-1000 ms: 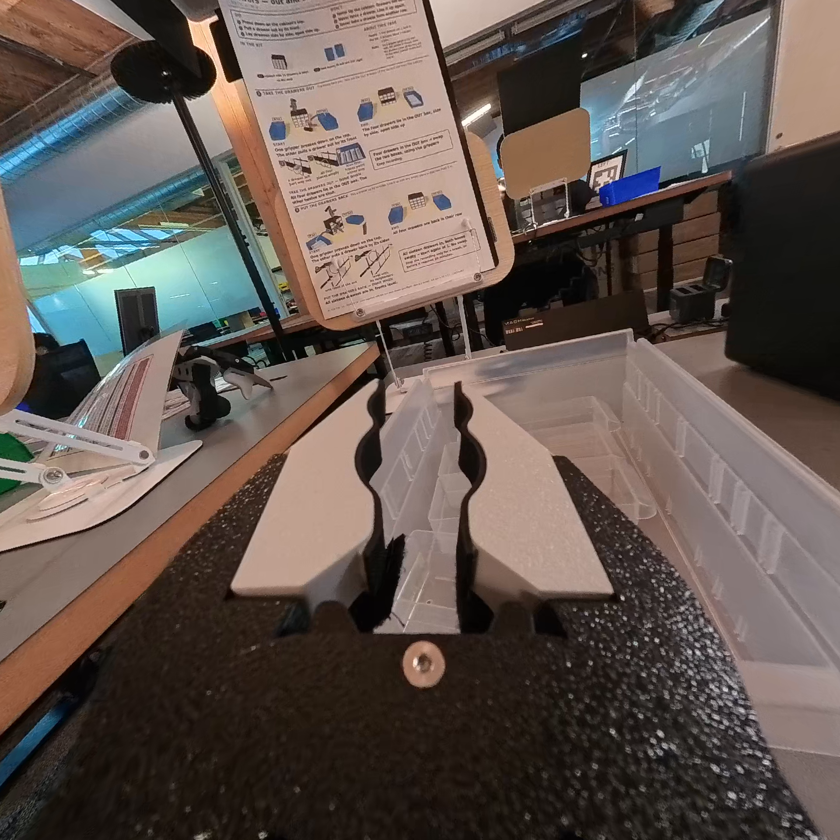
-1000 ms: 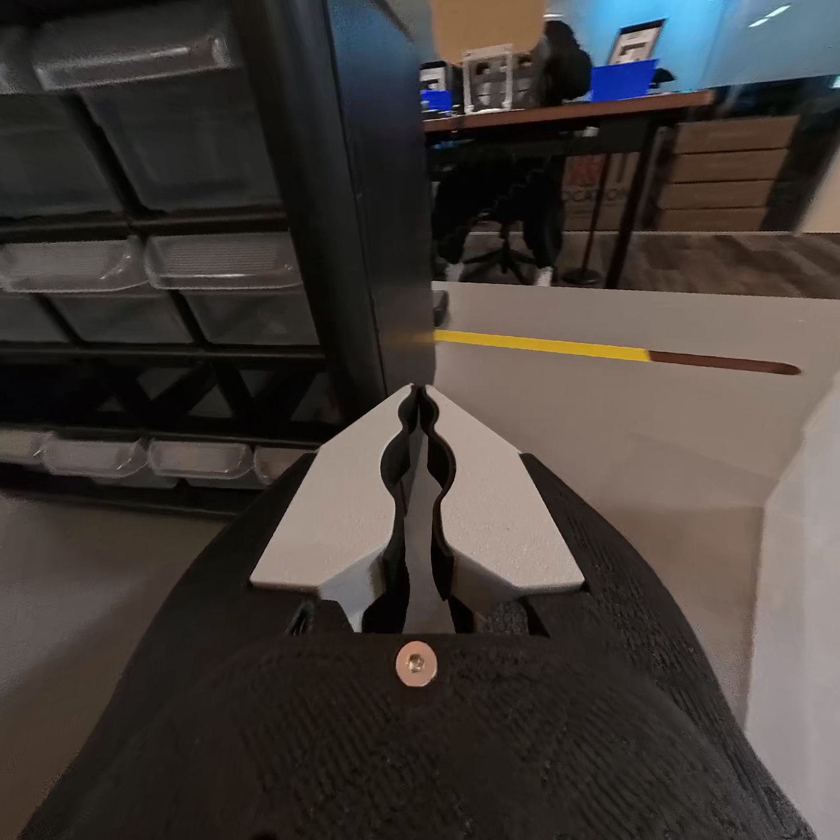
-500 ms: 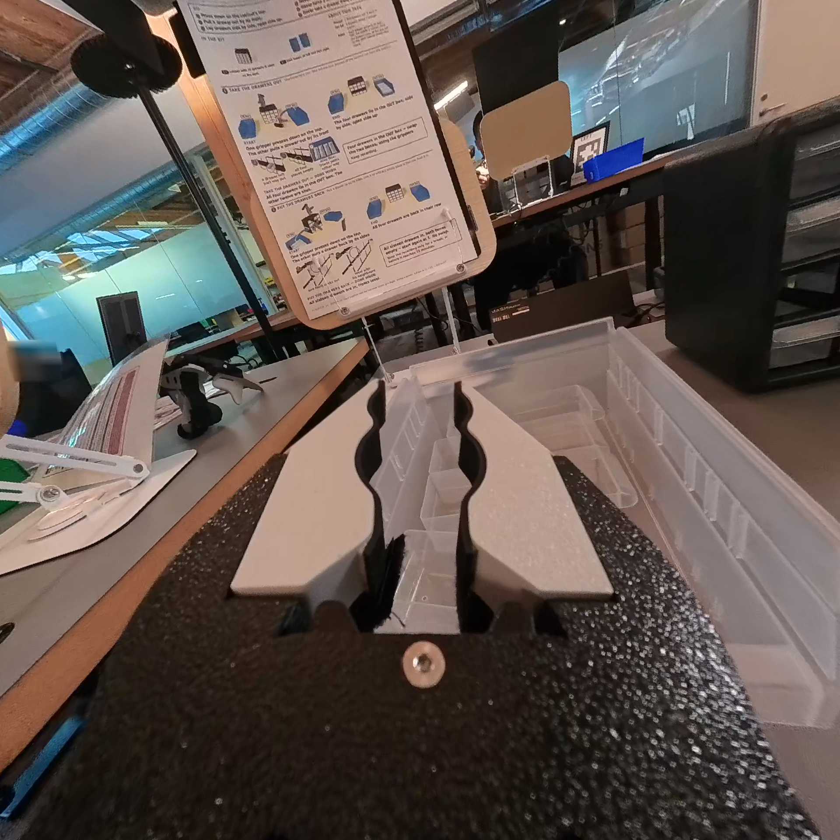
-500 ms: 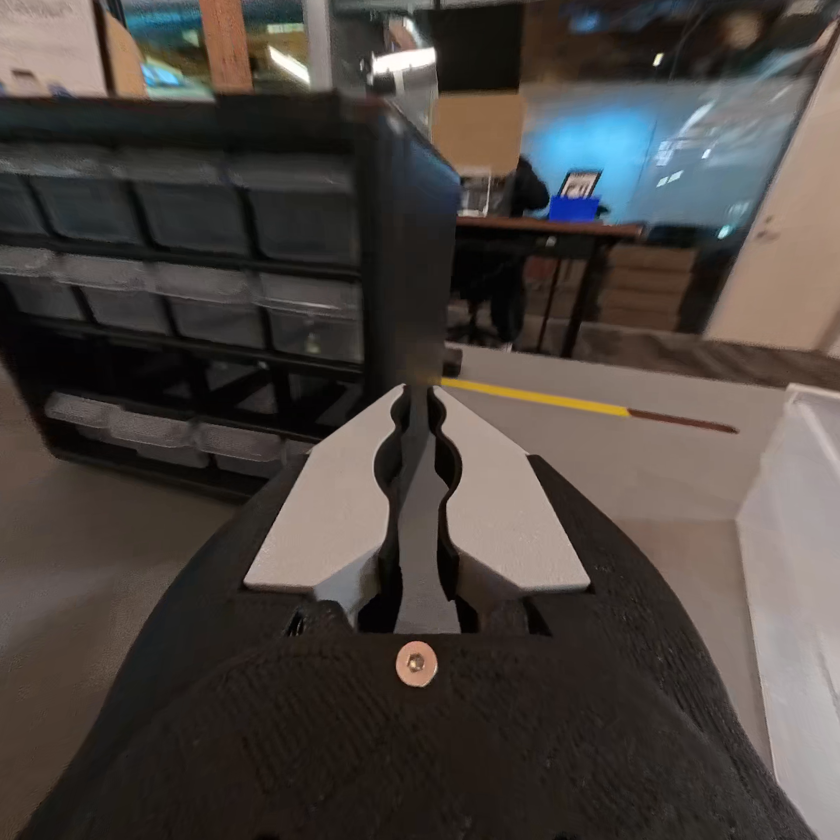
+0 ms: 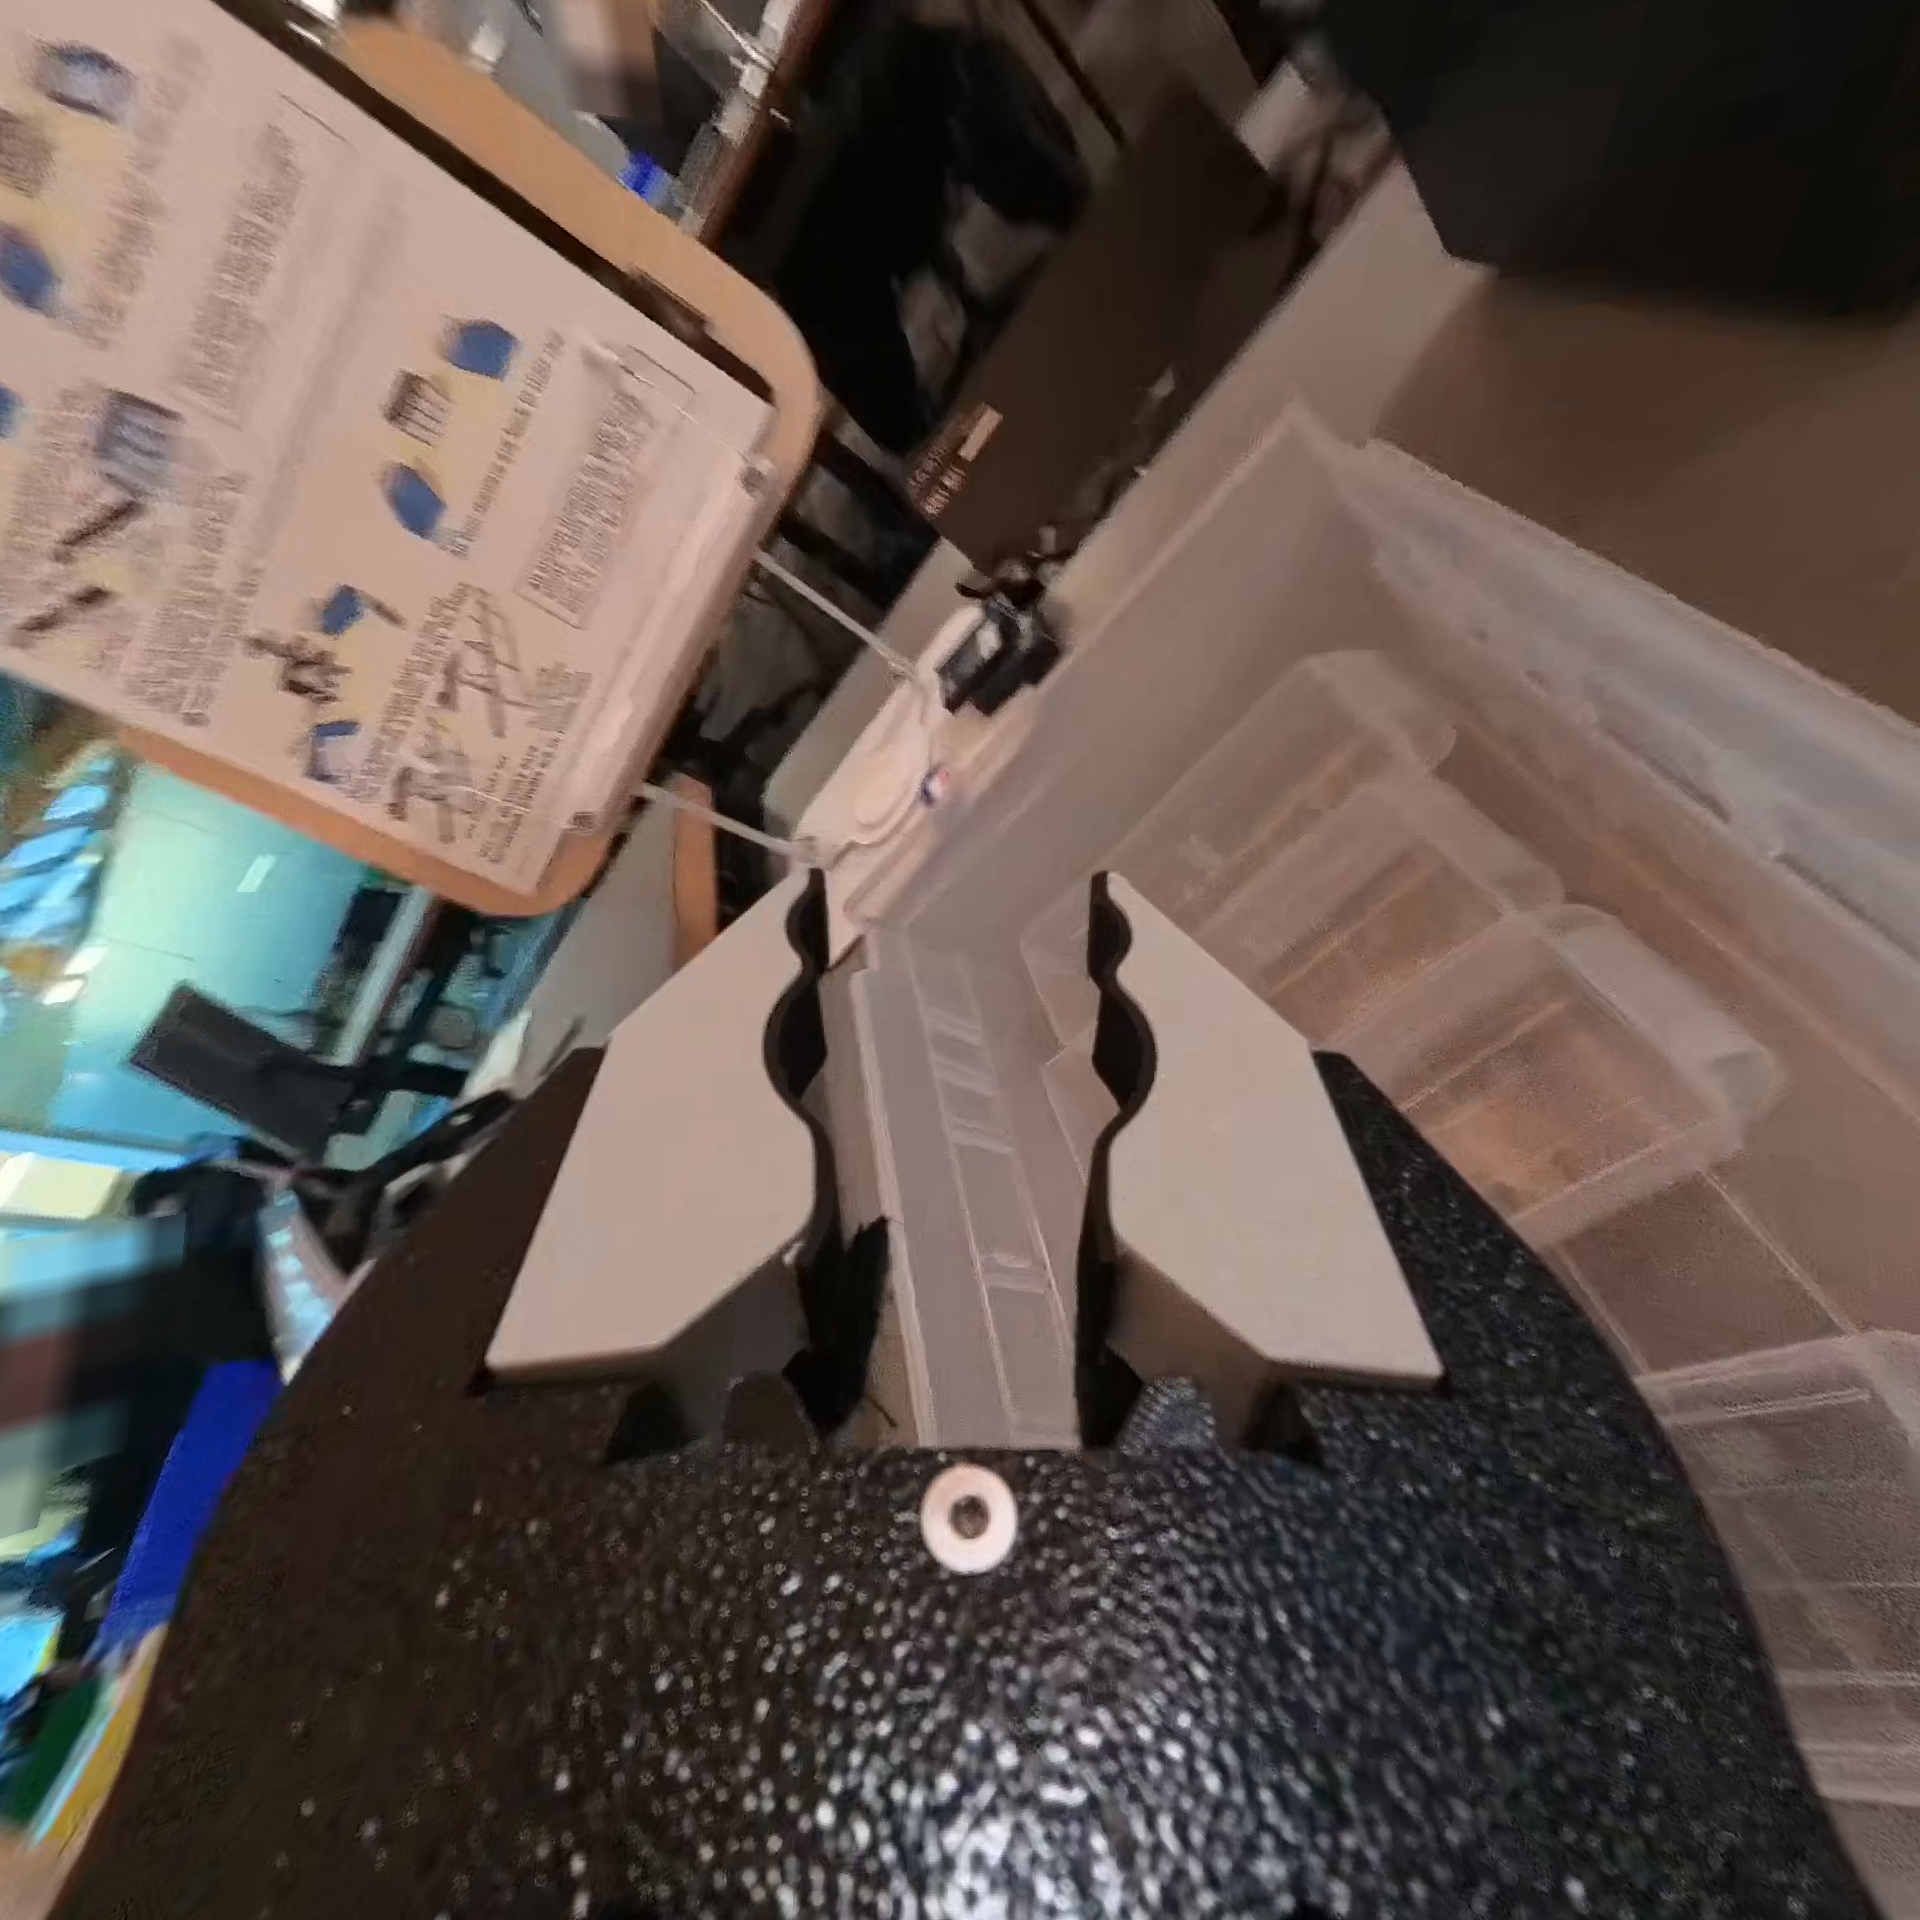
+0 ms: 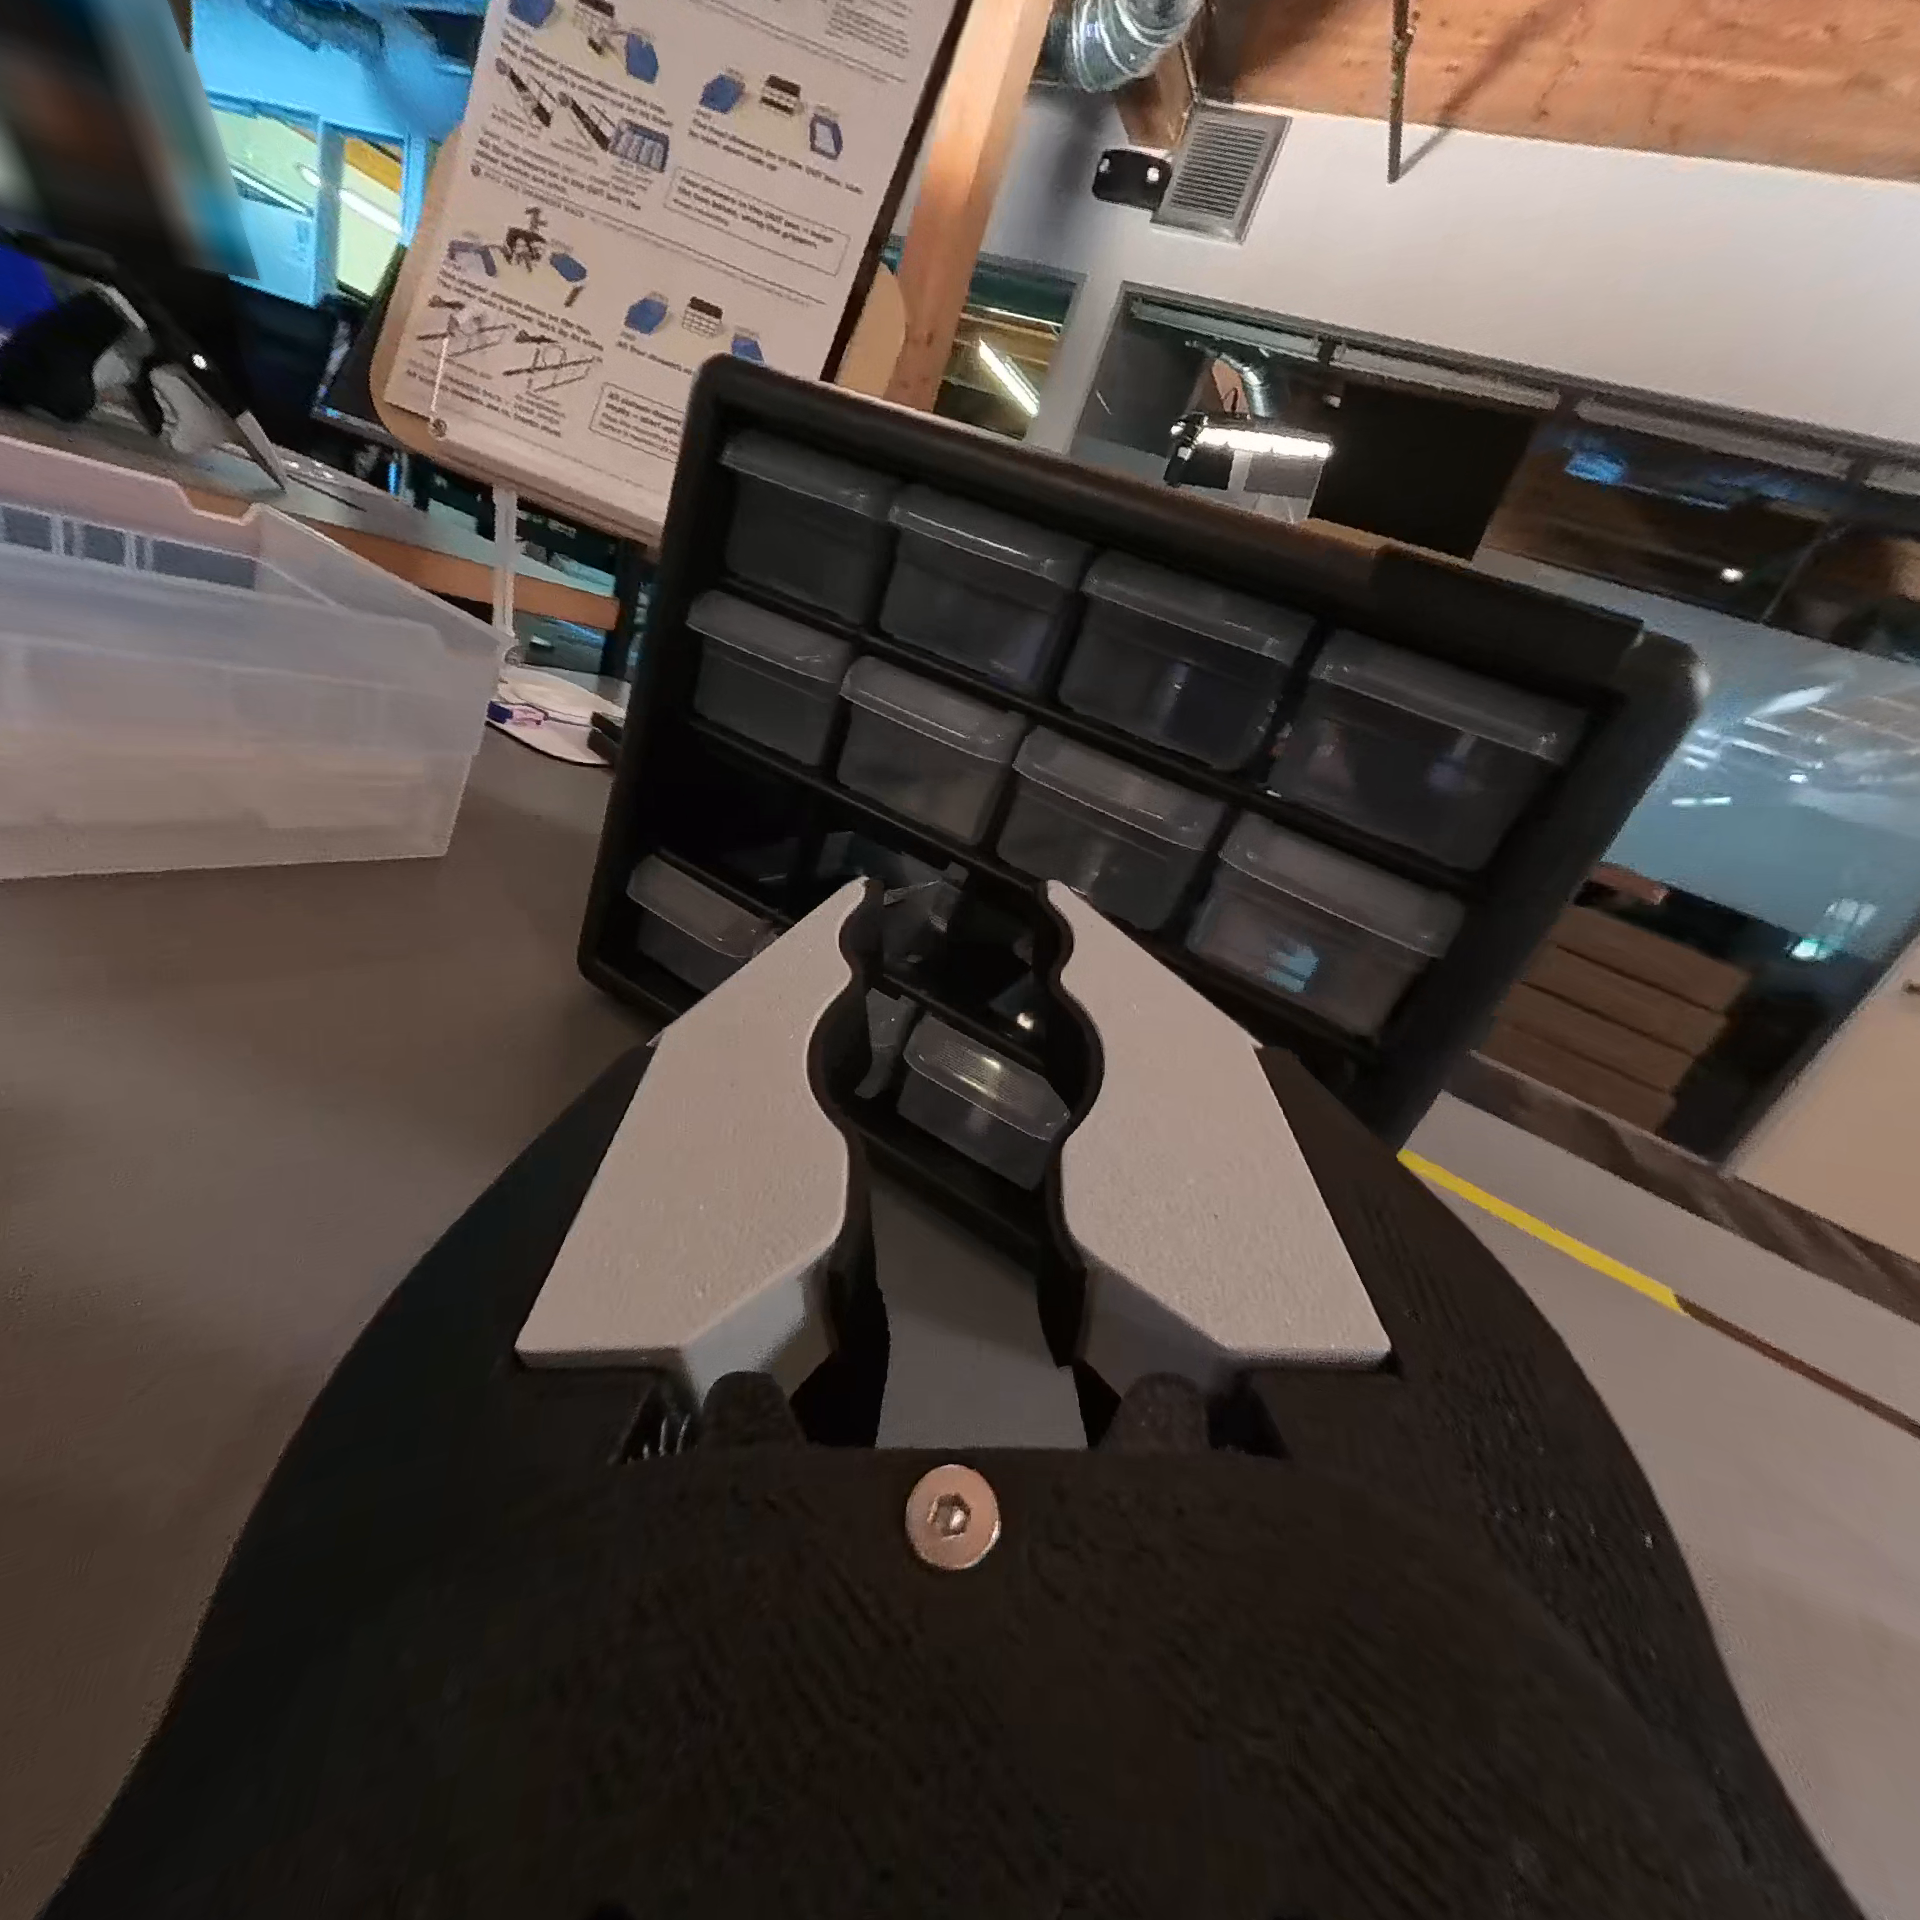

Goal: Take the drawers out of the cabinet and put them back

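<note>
- While the view is tilted and blurred, the left tool [image 5: 956, 904] hangs with its jaws parted wide and nothing between them, above the near wall of a clear plastic bin [image 5: 1174, 582].
- Loose clear drawers [image 5: 1382, 914] lie side by side inside that bin, ahead and to the right of the left tool's fingertips.
- An instruction sheet [image 5: 343, 416] on a board hangs ahead and to the left of the left tool.
- The right tool [image 6: 956, 899] is likewise open and empty, held off the table [image 6: 260, 1091] and pointing at the lower rows of the black cabinet [image 6: 1143, 499].
- Most cabinet slots hold clear drawers; several slots straight ahead of the right tool's tips look dark and vacant.
- The clear plastic bin stands left of the cabinet.
</note>
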Demonstrator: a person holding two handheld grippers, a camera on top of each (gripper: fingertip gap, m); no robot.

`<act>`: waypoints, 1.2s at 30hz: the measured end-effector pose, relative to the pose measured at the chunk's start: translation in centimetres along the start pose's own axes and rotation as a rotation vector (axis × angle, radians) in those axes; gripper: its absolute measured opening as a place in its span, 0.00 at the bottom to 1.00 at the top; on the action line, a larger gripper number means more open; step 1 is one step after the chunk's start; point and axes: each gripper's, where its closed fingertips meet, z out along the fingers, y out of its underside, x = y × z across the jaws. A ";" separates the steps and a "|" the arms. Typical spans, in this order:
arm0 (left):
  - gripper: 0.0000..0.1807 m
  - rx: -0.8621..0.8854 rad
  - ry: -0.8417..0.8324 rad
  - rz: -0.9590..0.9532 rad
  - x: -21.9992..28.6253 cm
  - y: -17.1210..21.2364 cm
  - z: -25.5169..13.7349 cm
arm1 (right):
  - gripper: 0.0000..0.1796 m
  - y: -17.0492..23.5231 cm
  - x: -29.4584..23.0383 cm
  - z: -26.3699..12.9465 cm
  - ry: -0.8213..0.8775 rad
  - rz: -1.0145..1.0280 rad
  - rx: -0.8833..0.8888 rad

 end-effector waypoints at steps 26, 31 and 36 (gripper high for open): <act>0.17 -0.551 0.390 -0.347 2.7 8.0 11.4 | 0.16 0.5 -0.8 0.5 -0.060 0.031 -0.015; 0.17 -0.592 0.393 -0.388 2.9 8.7 12.0 | 0.16 0.6 -0.9 0.6 -0.066 0.030 -0.019; 0.20 -0.669 0.400 -0.365 3.2 9.1 12.3 | 0.16 0.5 -1.0 0.6 -0.069 0.030 -0.016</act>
